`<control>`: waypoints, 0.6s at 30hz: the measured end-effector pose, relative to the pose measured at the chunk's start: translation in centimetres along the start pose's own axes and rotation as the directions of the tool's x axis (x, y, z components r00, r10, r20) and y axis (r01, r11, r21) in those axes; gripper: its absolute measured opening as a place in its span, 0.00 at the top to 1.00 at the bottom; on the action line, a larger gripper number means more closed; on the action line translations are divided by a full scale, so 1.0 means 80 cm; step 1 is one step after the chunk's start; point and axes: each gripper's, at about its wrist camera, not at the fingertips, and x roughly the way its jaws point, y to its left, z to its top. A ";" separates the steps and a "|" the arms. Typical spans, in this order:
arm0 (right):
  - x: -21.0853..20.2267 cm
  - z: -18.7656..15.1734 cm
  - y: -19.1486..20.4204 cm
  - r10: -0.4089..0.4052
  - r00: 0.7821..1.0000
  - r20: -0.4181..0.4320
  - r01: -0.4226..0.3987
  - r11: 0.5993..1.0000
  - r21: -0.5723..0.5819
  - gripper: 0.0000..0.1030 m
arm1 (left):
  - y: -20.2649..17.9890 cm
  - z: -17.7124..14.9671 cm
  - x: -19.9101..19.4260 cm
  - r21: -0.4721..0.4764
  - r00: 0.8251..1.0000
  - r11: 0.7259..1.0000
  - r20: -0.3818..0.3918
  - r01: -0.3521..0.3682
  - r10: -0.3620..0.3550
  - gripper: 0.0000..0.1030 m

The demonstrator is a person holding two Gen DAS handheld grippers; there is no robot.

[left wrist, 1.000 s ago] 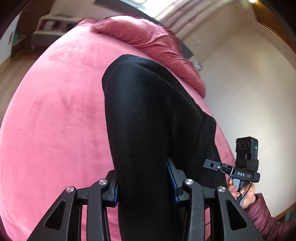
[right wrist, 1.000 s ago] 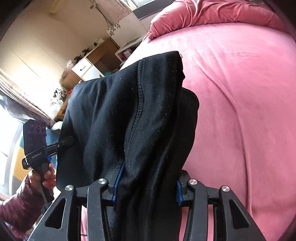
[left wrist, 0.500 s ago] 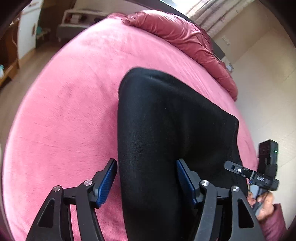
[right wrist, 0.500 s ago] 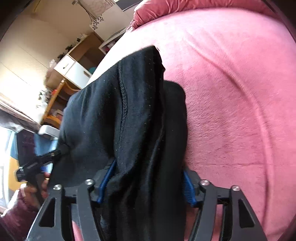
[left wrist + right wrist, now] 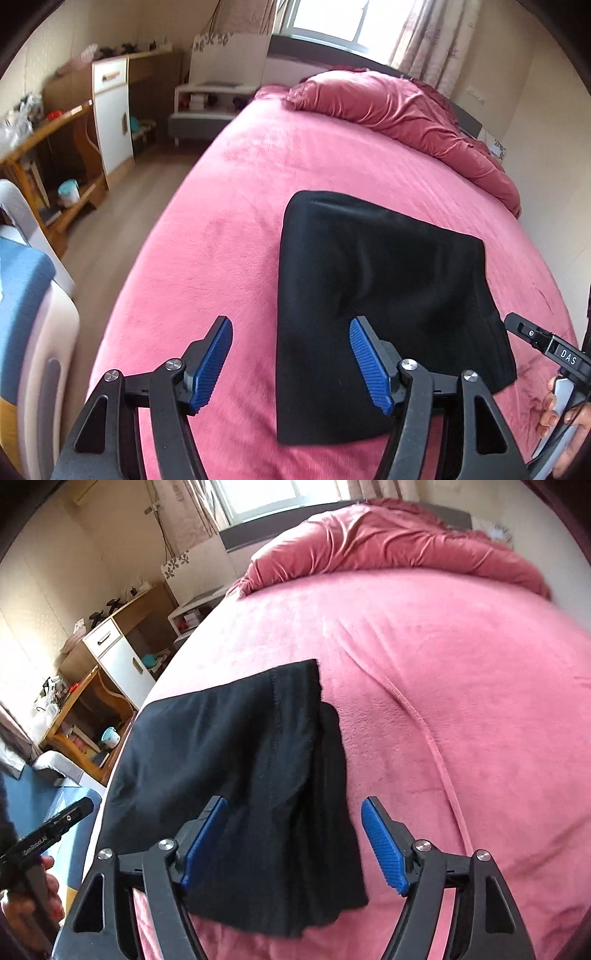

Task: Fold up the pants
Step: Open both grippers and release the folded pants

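Observation:
The black pants lie folded in a flat stack on the pink bed. My left gripper hovers open above their near left edge, and its blue pads touch no cloth. In the right wrist view the pants lie under my right gripper. Its jaws are opening, the near right corner of the stack shows between them, and the pads stand apart from it. Each view shows the other gripper at its edge, hand-held: the right gripper and the left gripper.
A crumpled red duvet lies along the head of the bed under the window. Left of the bed are a wooden floor, a white cabinet, a wooden desk and a low shelf. A blue cushion sits at the near left.
Both grippers were shut on the pants a second ago. They have let go, opened wide and drawn back and up. The pants now lie flat on the bed.

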 end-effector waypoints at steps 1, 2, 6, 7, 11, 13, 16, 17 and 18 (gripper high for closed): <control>-0.010 -0.009 0.001 -0.014 1.000 0.009 0.014 1.000 -0.011 0.26 | 0.000 -0.002 -0.007 0.010 1.000 1.000 0.009 -0.005 0.005 0.35; -0.017 -0.018 0.007 -0.026 1.000 0.017 0.026 0.999 -0.024 0.26 | -0.002 -0.007 -0.017 0.022 1.000 1.000 0.016 -0.009 0.009 0.35; -0.033 -0.038 0.041 -0.033 0.999 0.032 0.035 0.997 -0.063 0.24 | -0.010 -0.019 -0.034 0.052 0.999 0.998 0.043 -0.032 0.030 0.35; -0.039 -0.045 0.048 -0.039 0.998 0.039 0.042 0.997 -0.072 0.24 | -0.011 -0.024 -0.041 0.060 0.998 0.998 0.050 -0.035 0.032 0.35; -0.050 -0.066 0.065 -0.057 0.997 0.051 0.061 0.995 -0.083 0.23 | -0.011 -0.042 -0.060 0.067 0.997 0.997 0.064 -0.045 0.041 0.35; -0.054 -0.076 0.074 -0.067 0.996 0.054 0.071 0.994 -0.080 0.23 | -0.012 -0.051 -0.067 0.066 0.997 0.996 0.067 -0.054 0.049 0.35; -0.060 -0.091 0.081 -0.086 0.995 0.057 0.090 0.994 -0.063 0.21 | -0.010 -0.064 -0.076 0.052 0.996 0.997 0.067 -0.062 0.058 0.35; -0.063 -0.096 0.083 -0.093 0.994 0.059 0.096 0.993 -0.062 0.21 | -0.009 -0.069 -0.080 0.047 0.996 0.997 0.070 -0.066 0.063 0.35; -0.066 -0.101 0.085 -0.107 0.992 0.064 0.110 0.992 -0.060 0.21 | -0.008 -0.073 -0.083 0.045 0.995 0.997 0.075 -0.070 0.066 0.35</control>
